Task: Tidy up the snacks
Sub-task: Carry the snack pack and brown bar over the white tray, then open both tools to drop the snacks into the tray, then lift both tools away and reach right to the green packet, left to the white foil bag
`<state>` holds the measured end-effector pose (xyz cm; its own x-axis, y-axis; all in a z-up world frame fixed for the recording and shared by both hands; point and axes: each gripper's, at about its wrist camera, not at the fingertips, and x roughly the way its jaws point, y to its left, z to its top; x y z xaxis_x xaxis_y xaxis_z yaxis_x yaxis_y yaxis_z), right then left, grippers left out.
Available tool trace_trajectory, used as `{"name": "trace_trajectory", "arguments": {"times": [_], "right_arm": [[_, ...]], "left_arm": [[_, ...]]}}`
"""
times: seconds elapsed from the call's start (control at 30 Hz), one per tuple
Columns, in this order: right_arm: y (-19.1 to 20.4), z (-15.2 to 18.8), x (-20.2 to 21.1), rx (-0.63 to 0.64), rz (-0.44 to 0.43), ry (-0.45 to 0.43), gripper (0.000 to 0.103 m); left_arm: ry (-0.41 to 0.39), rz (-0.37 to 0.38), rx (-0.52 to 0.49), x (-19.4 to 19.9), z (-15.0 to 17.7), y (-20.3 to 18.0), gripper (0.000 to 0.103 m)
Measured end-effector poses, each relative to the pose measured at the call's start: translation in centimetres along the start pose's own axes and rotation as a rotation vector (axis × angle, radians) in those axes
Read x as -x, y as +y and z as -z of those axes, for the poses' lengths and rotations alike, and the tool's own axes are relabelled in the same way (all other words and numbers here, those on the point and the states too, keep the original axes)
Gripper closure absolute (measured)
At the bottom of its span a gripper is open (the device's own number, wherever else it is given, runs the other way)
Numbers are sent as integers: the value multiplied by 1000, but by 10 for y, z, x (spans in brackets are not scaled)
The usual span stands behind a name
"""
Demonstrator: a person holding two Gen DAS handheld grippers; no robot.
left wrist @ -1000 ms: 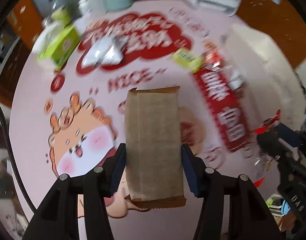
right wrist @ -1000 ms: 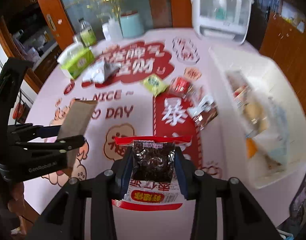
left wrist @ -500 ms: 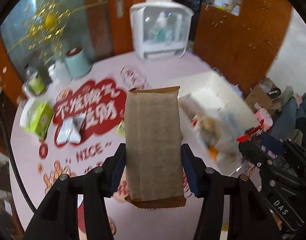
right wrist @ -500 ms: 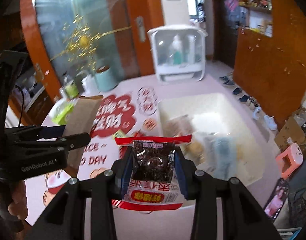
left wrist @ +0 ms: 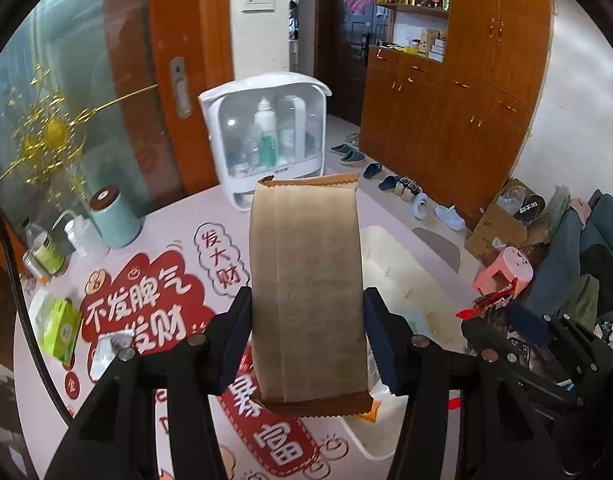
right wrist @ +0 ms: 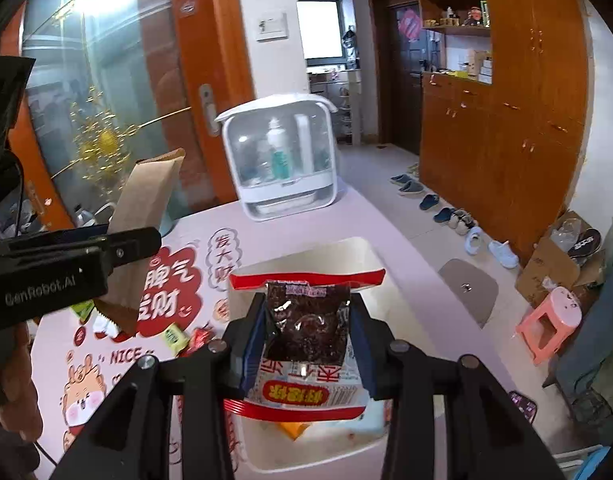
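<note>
Leftmost on the pink table sit a green box and a silver pouch, near the table's left edge, with a mint canister behind them. A white cabinet stands at the far edge; open floor with a row of shoes lies beyond to the right.

Centre of the left wrist view, the left gripper is clamped on a brown packet, its blue pads pressing both long sides. The packet's long axis runs straight out along the fingers, crimped end pointing up and away toward the cabinet. It is held in the air above the table, at the left rim of the white bin.

Further right, the right gripper grips a red-trimmed bag of dark snacks, jaws closed on its two sides. The bag's long axis also follows the fingers, red top seam pointing away, printed label nearest the camera. It hangs directly over the bin, whose rim shows beyond it and below it; an orange packet lies inside under the bag.

From the right wrist view the brown packet tilts up and rightward, left of the bin, over loose snacks on the table. Right of the bin the table ends; a pink stool stands on the floor beyond.
</note>
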<state>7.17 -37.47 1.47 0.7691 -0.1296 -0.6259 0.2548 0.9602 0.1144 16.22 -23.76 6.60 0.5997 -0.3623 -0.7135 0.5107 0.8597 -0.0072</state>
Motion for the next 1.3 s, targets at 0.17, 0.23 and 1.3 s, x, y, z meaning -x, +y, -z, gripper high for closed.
{"name": "trace_trajectory", "arguments": {"times": [0.17, 0.23, 1.3], "right_arm": [[-14, -9, -14, -6, 19, 8, 63], [-19, -7, -23, -10, 26, 27, 63], [-20, 32, -85, 63, 28, 258, 29]], "left_arm": [[56, -32, -14, -37, -5, -15, 50], [102, -38, -4, -58, -4, -17, 50], [277, -106, -49, -123, 38, -3, 12]]}}
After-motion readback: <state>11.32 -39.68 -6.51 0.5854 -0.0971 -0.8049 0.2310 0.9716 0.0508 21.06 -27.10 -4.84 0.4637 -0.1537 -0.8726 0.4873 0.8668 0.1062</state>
